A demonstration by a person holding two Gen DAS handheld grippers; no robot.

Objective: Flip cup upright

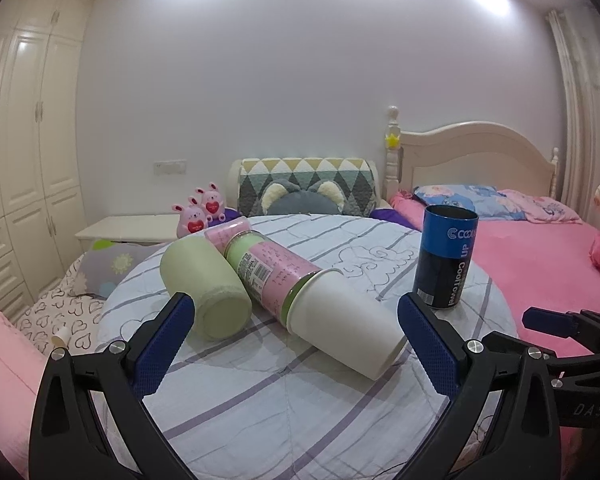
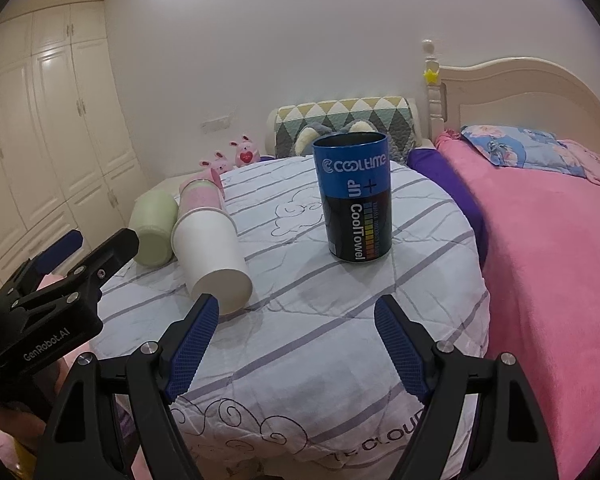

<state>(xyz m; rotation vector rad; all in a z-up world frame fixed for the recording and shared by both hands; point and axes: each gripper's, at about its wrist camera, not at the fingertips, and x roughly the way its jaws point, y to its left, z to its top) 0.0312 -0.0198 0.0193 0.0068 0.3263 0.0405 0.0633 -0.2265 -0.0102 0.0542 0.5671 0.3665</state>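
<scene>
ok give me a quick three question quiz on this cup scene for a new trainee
1. True or false: the blue CoolTowel can stands upright on the striped cloth.
2. Multiple choice: the white cup lies on its side with its open mouth over the end of which thing? A) the pink-labelled bottle B) the green cup C) the blue can
3. Fill in: both the left gripper and the right gripper have their jaws ____ and hold nothing.

Key: 1 true; 2 A; 3 open
</scene>
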